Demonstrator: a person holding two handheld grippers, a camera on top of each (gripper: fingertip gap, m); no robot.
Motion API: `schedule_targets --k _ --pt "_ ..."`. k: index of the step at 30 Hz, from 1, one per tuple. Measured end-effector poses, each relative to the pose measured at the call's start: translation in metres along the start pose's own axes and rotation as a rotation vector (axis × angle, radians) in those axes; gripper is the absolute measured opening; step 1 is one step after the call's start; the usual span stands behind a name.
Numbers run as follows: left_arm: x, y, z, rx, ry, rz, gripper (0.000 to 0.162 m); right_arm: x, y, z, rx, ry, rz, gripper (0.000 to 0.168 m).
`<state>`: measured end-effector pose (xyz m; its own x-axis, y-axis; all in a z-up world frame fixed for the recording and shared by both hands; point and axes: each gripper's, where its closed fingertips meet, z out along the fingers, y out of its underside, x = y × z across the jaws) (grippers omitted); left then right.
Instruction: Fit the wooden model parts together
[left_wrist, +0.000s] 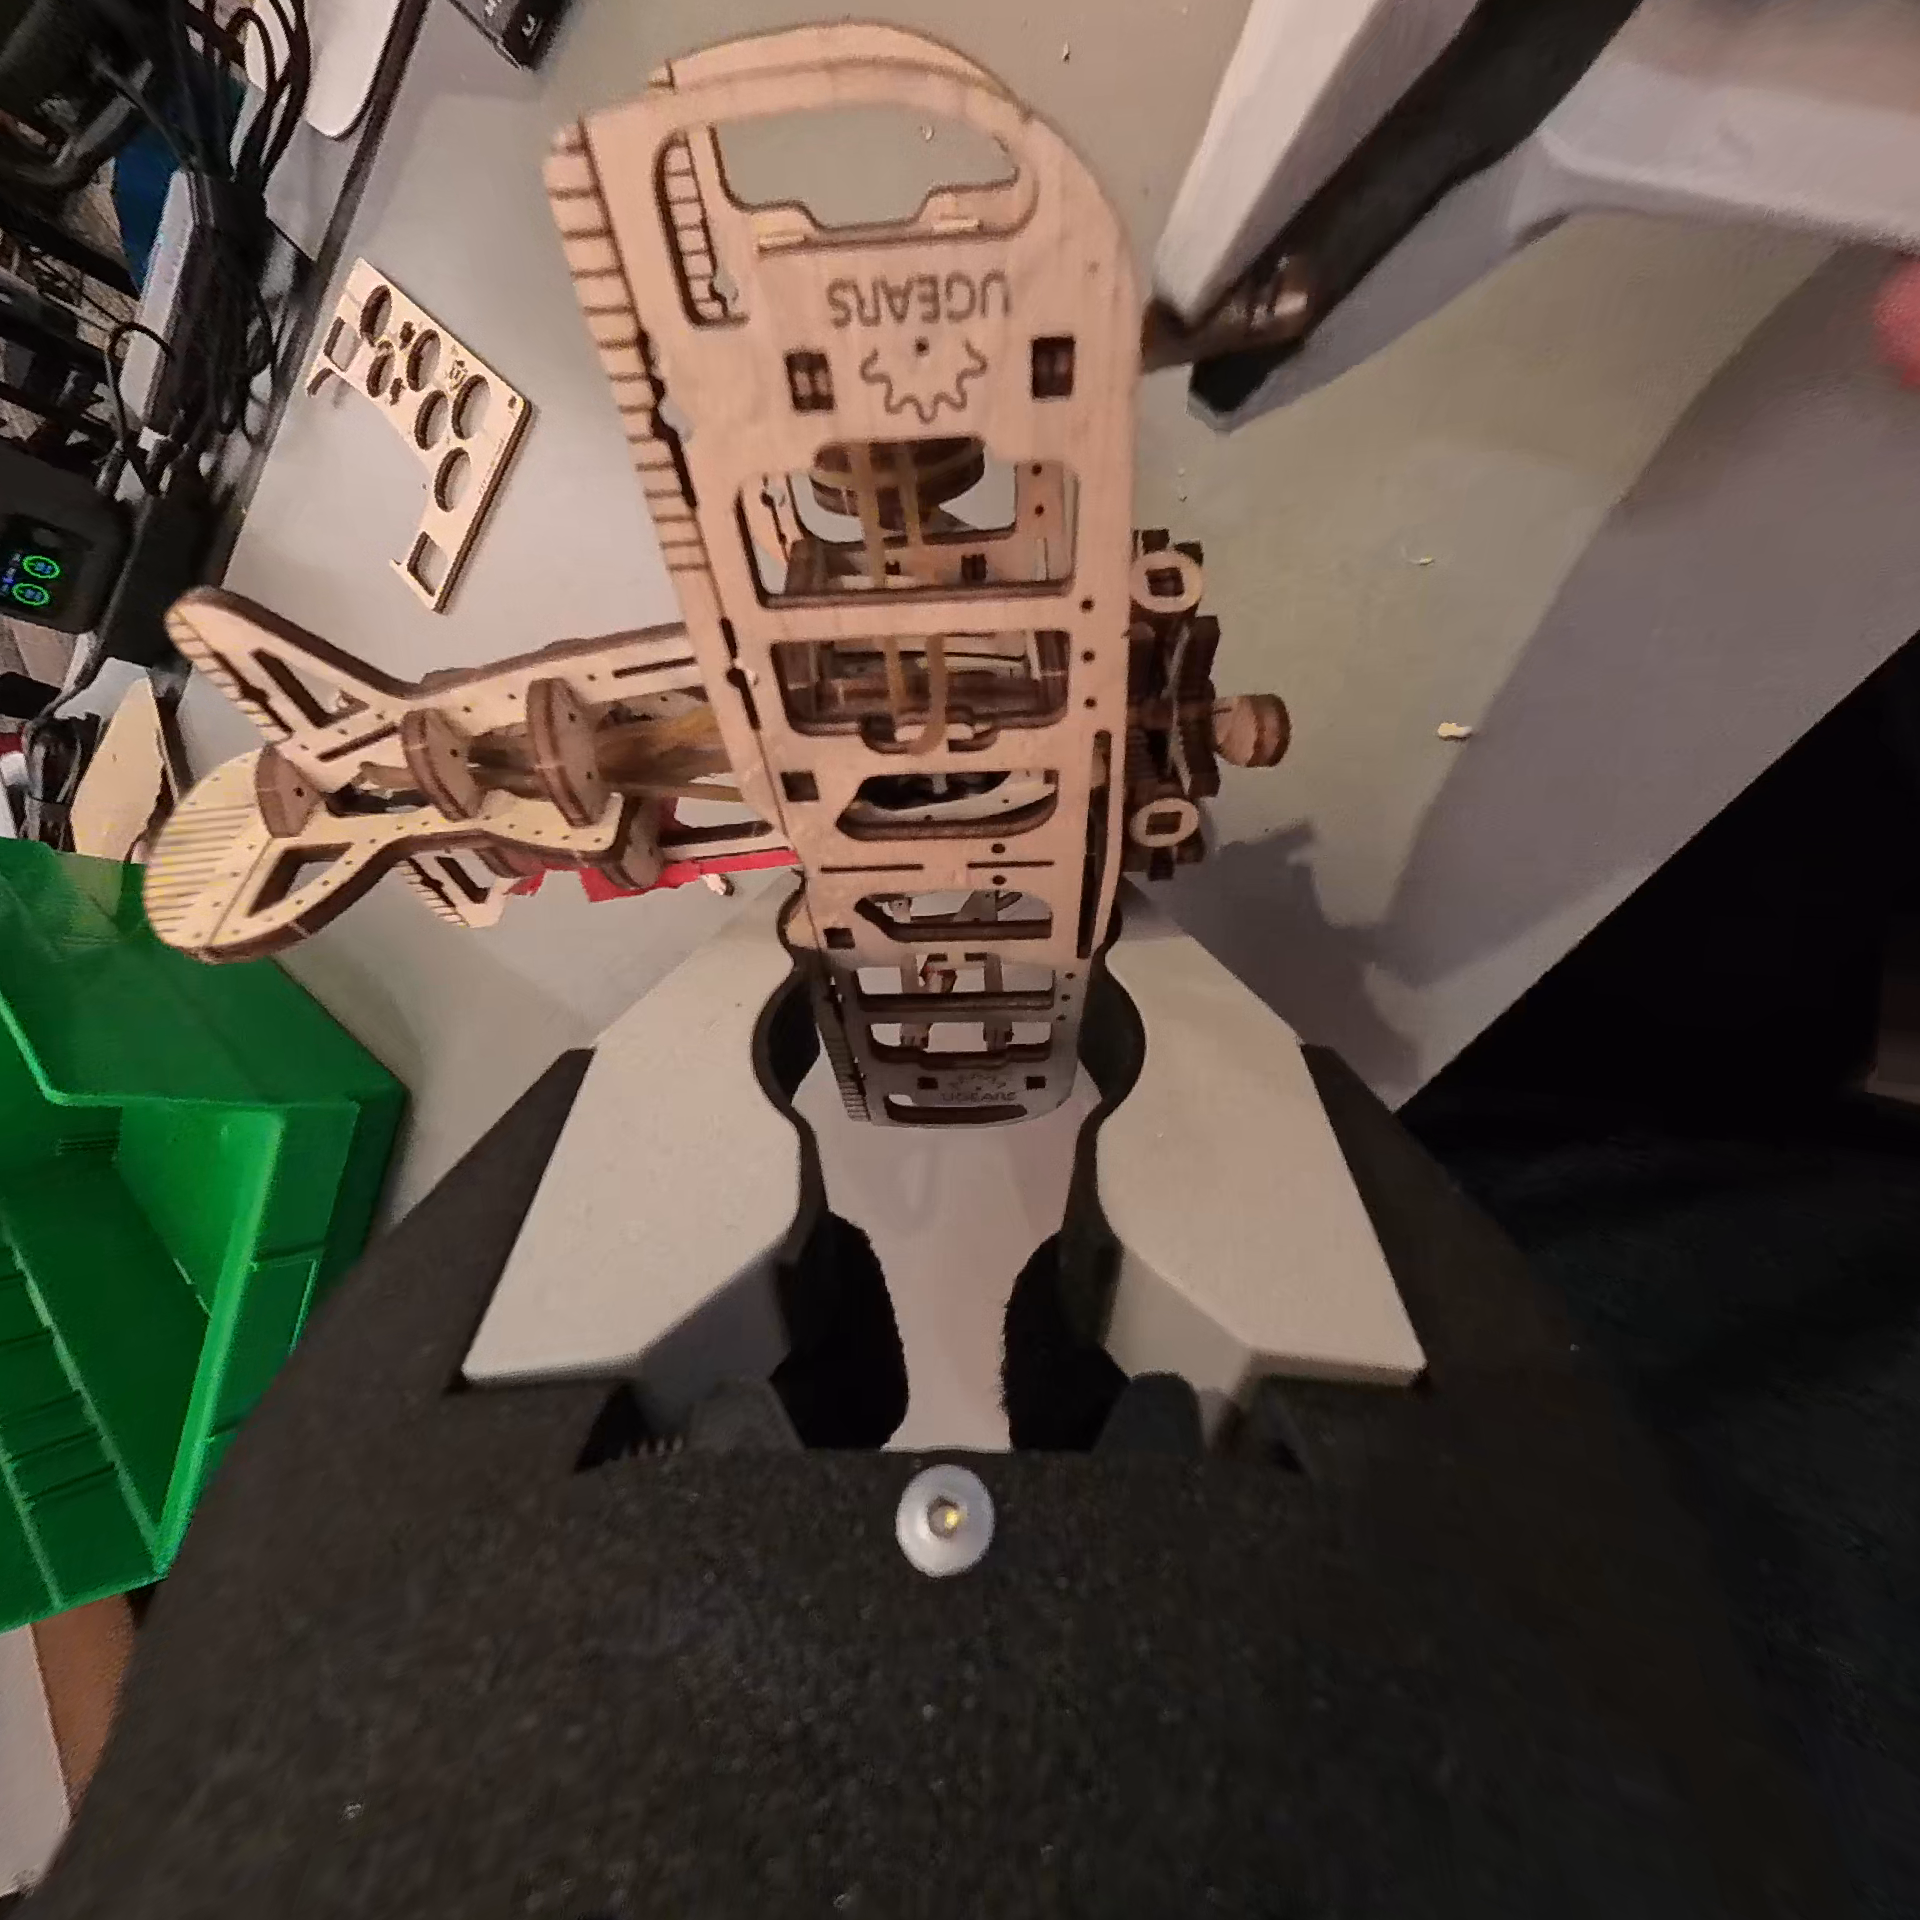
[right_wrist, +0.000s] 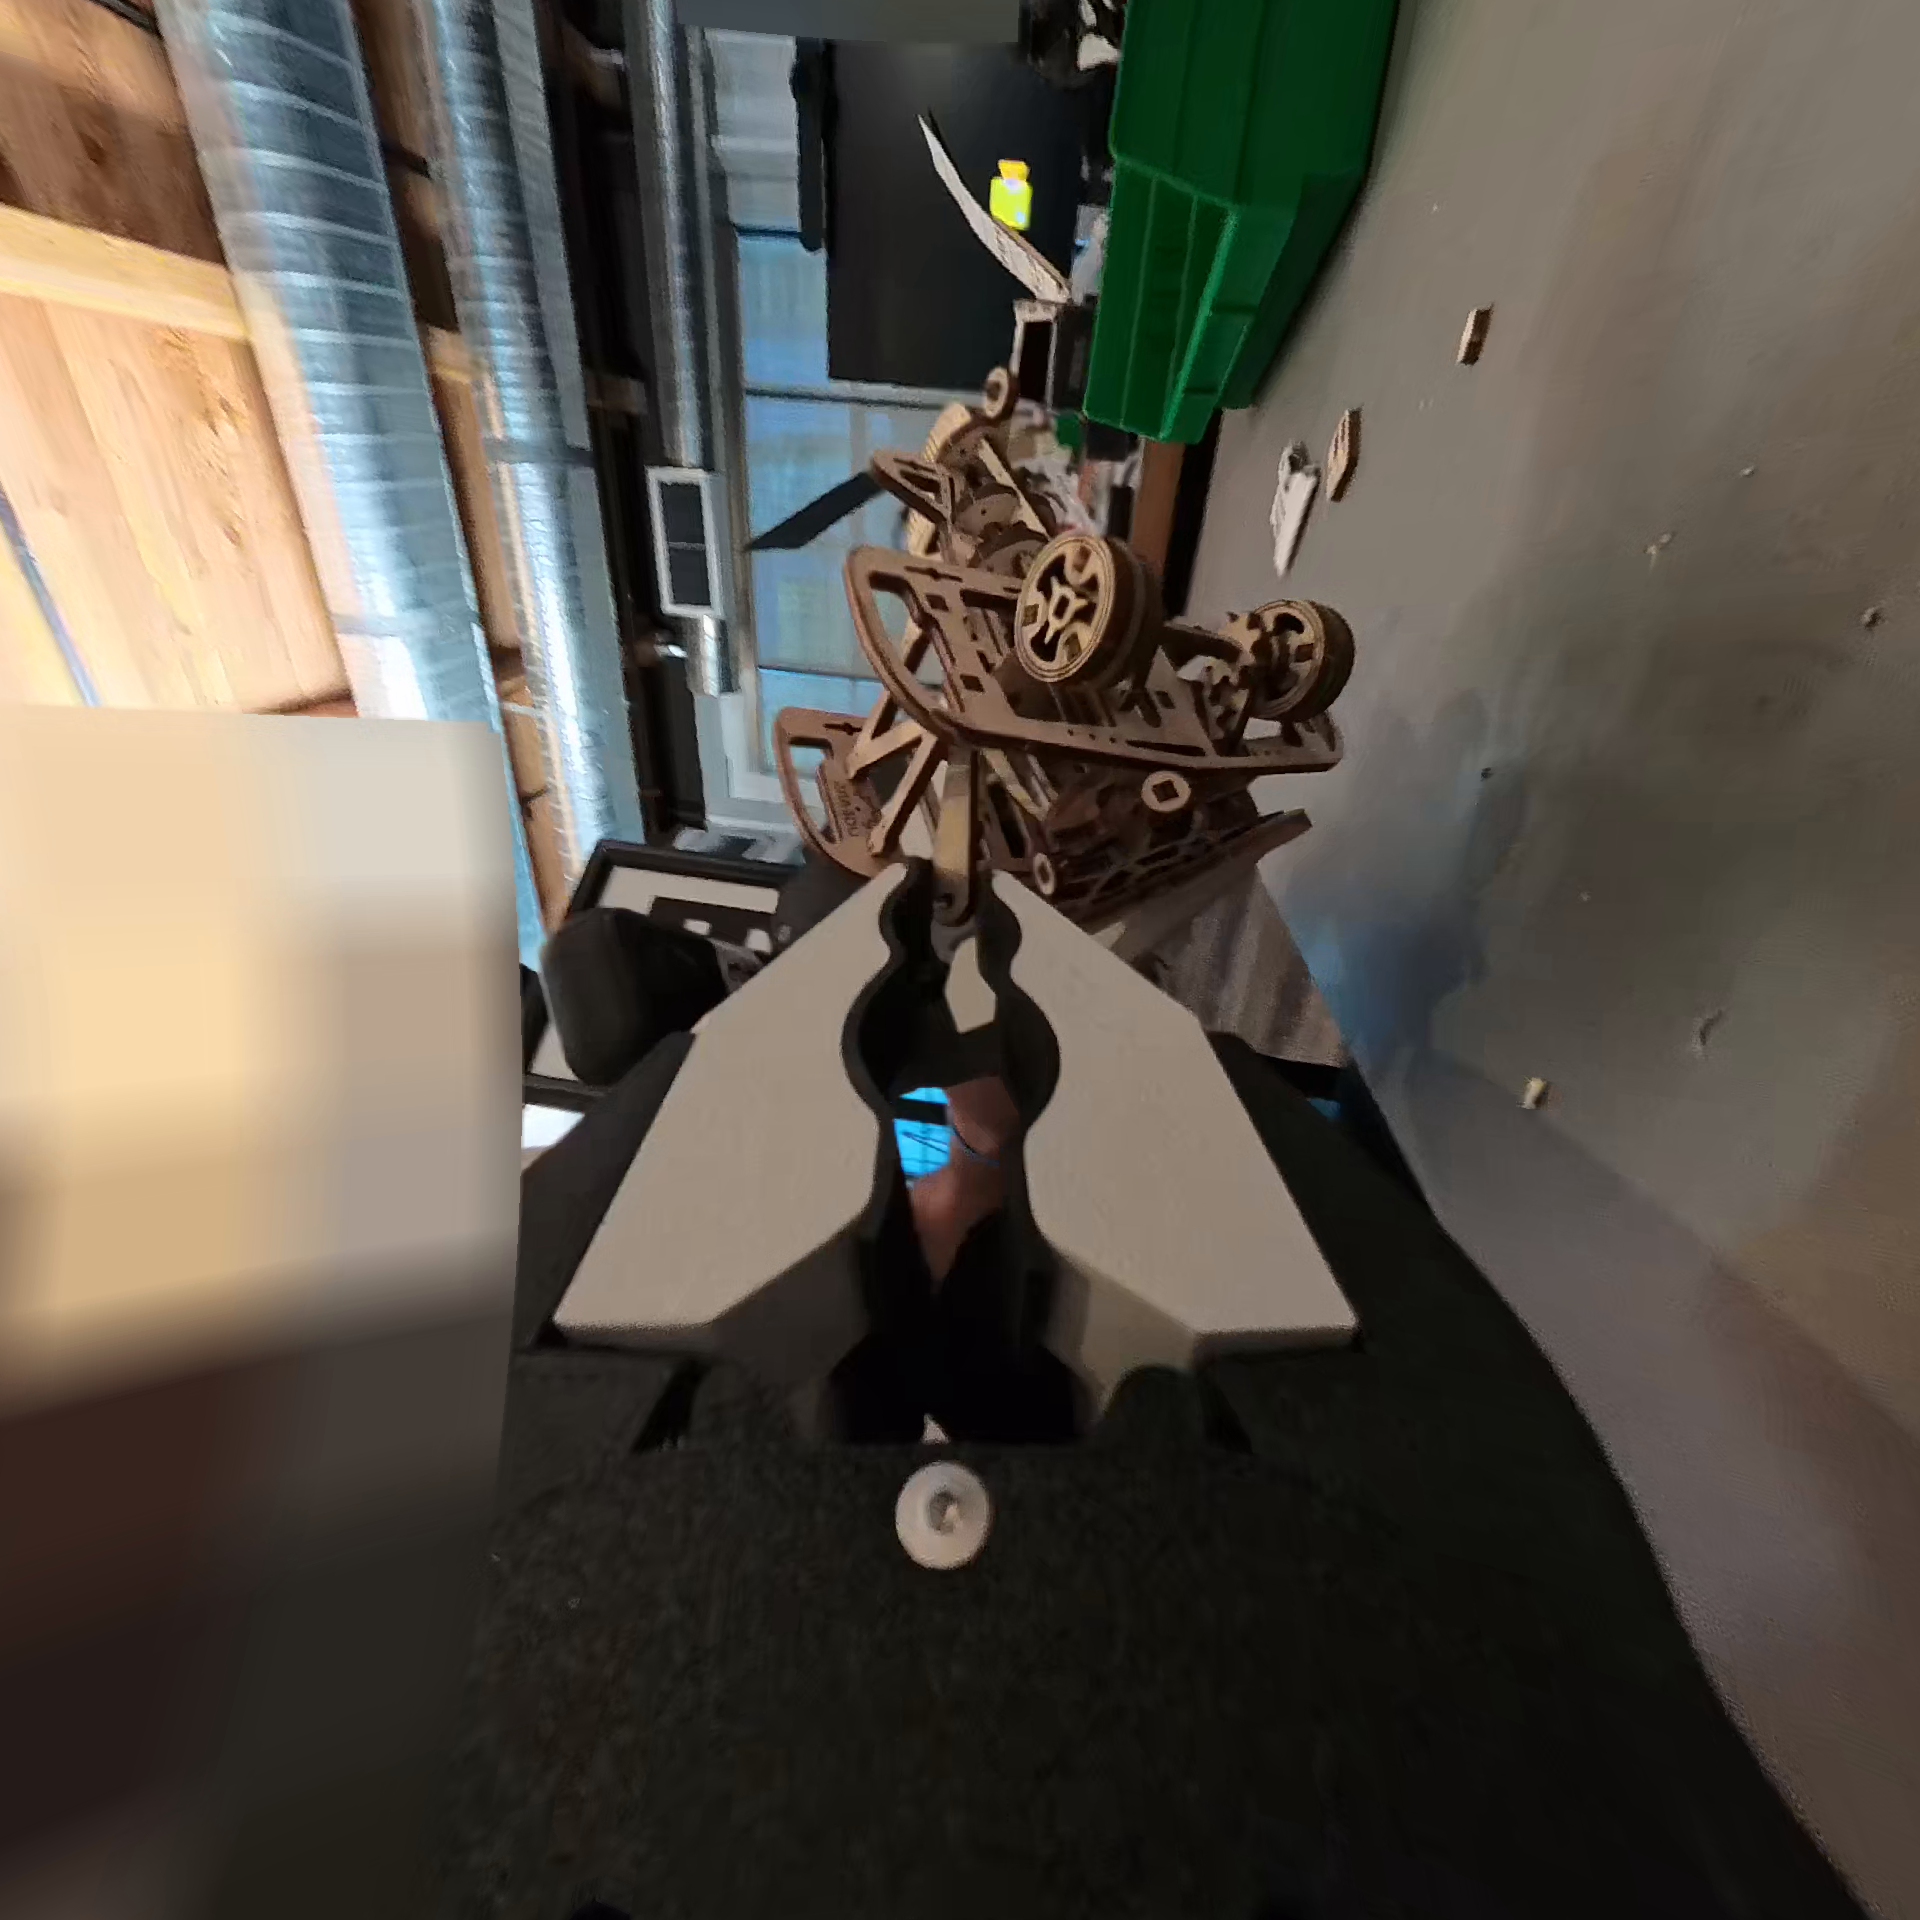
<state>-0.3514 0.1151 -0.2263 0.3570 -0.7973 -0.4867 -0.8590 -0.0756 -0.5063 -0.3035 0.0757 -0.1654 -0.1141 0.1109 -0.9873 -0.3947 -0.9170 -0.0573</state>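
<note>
The wooden model plane (left_wrist: 914, 665) hangs in the air in front of my left gripper (left_wrist: 945, 1039). The gripper is shut on the tip of its long slotted wing, which stands upright. The tail (left_wrist: 312, 769) points left and the engine hub (left_wrist: 1226, 727) points right. My right gripper (right_wrist: 951, 904) is shut on a thin pale wooden strip (right_wrist: 961, 831) that reaches up against the model's wing frame (right_wrist: 1039, 727). The model's two wheels (right_wrist: 1081, 613) face this view. The right gripper also shows blurred at the top right of the left wrist view (left_wrist: 1216, 322).
A green bin (left_wrist: 156, 1247) stands at the left and also shows in the right wrist view (right_wrist: 1226, 208). A punched-out wooden sheet (left_wrist: 426, 416) lies on the grey table (left_wrist: 1351, 582). Small wood scraps (right_wrist: 1340, 452) lie scattered. Cables and devices crowd the table's far left edge. Spacing between my two grippers at the tips: around 9 cm.
</note>
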Motion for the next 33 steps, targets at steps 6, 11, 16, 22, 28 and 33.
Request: schedule_targets --k 6,11,16,22,28,33 --pt "-0.001 0.002 0.001 -0.006 -0.008 0.003 0.046 0.007 -0.007 -0.008 0.069 -0.02 0.074 0.006" --pt "-0.001 0.001 0.001 -0.006 -0.014 0.016 0.046 0.006 -0.009 -0.008 0.106 -0.007 0.055 0.006" --pt "-0.001 0.0 0.0 -0.021 -0.053 0.056 0.046 0.015 -0.009 -0.008 0.166 0.126 -0.087 0.006" --pt "-0.001 -0.004 0.0 -0.035 -0.08 0.069 0.046 0.011 -0.012 -0.01 0.319 0.092 -0.055 0.001" --pt "0.002 -0.003 0.002 -0.037 -0.059 0.05 0.046 0.012 -0.015 -0.018 0.391 0.056 -0.018 0.001" --pt "0.0 -0.002 0.002 -0.044 -0.074 0.044 0.046 0.007 -0.014 -0.016 0.472 -0.074 0.119 0.001"
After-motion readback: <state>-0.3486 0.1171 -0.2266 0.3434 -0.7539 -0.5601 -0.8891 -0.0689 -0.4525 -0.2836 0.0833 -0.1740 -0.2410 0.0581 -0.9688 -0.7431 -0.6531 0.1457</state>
